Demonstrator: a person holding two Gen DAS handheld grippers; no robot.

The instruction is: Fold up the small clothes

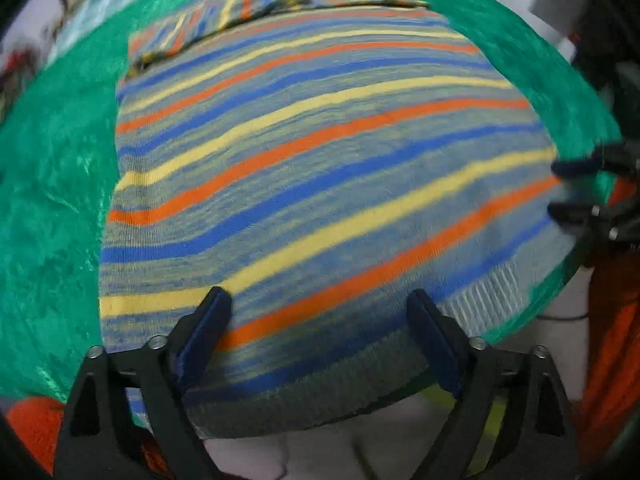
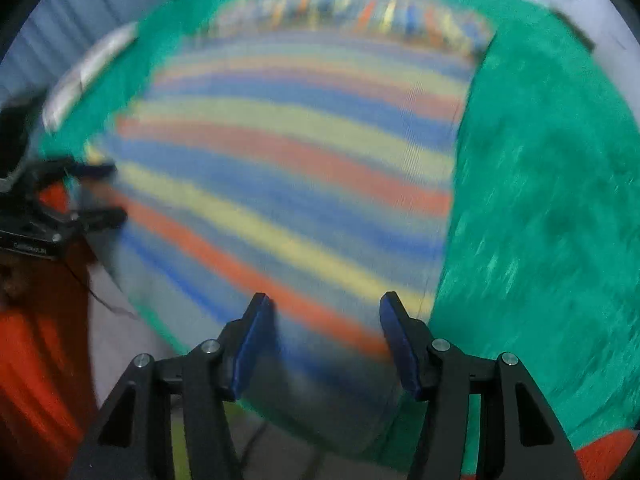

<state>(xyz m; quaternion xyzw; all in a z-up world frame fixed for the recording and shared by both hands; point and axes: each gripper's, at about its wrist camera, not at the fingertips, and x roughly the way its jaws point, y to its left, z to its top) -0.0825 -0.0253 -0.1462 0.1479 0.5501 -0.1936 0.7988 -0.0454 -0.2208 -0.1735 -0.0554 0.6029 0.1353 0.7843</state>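
Note:
A small striped sweater (image 1: pixel 320 168), in blue, yellow, orange and grey, lies flat on a green cloth (image 1: pixel 52 184). A sleeve is folded across its far end. My left gripper (image 1: pixel 320 312) is open over the near hem, holding nothing. My right gripper (image 2: pixel 326 320) is open over the sweater (image 2: pixel 288 168) near its right edge, holding nothing. Each gripper shows at the side of the other's view: the right one in the left wrist view (image 1: pixel 576 188), the left one in the right wrist view (image 2: pixel 96 192). The right wrist view is blurred.
The green cloth (image 2: pixel 540 200) covers the table around the sweater. Orange fabric (image 1: pixel 612 360) hangs at the near right edge and shows in the right wrist view (image 2: pixel 36 360). A white box (image 1: pixel 560 0) stands at the far right.

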